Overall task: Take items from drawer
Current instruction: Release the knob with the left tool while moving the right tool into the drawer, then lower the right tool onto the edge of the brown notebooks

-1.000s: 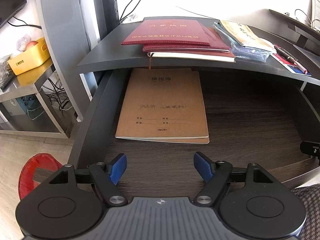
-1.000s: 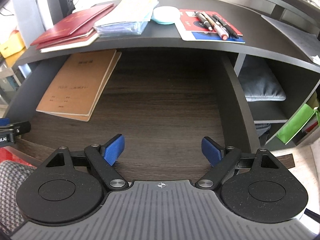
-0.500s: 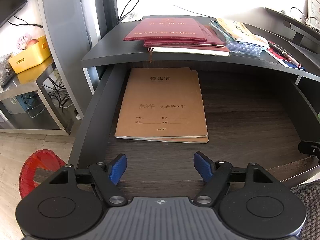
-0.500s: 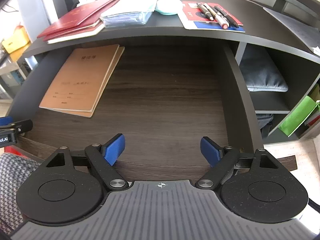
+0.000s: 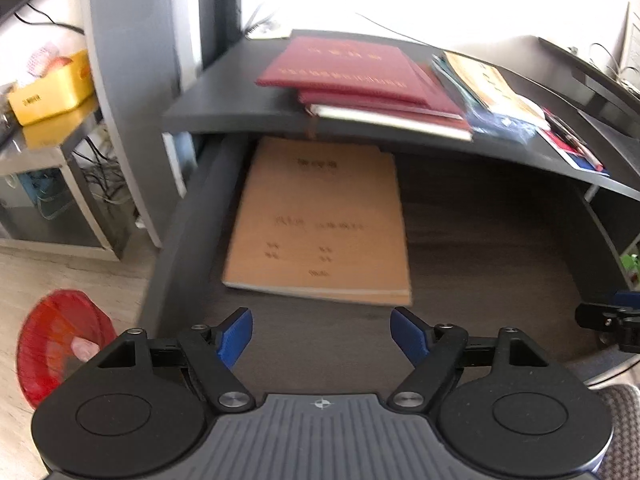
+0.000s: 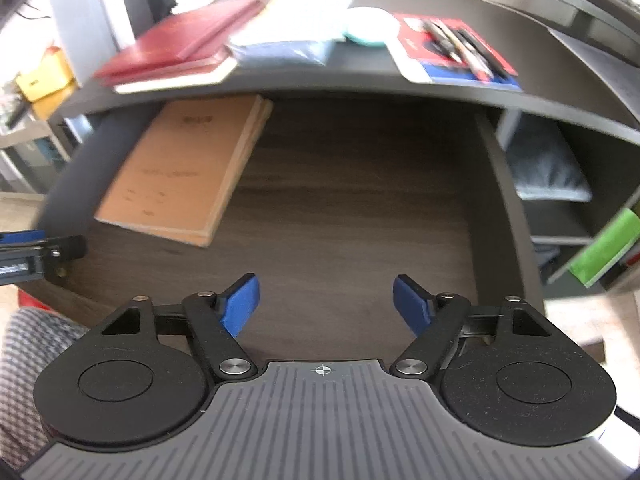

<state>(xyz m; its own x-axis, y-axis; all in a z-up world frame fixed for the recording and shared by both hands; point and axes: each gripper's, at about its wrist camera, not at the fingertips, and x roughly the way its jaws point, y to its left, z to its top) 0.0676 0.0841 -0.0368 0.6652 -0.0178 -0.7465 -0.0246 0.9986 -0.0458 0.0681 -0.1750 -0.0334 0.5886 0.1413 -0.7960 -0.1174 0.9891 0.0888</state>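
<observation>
The pulled-out drawer (image 5: pixel 480 240) has a dark wood floor (image 6: pixel 360 208). A stack of brown notebooks (image 5: pixel 320 220) lies flat in its left half, also seen in the right wrist view (image 6: pixel 188 168). My left gripper (image 5: pixel 322 332) is open and empty, just in front of the notebooks' near edge. My right gripper (image 6: pixel 326 300) is open and empty over the drawer's bare front middle, to the right of the notebooks. Each gripper's tip shows at the edge of the other's view.
On the desktop (image 5: pixel 224 112) above the drawer lie red booklets (image 5: pixel 352 72), a plastic folder (image 6: pixel 288 40), a round teal lid (image 6: pixel 368 28) and pens on a red-blue pad (image 6: pixel 456 52). Open shelves (image 6: pixel 552 168) are at the right. A red bin (image 5: pixel 60 344) stands on the floor at left.
Both grippers have risen and tilted down a little toward the drawer; the views are blurred by motion. The notebooks have not moved, and both grippers stay open.
</observation>
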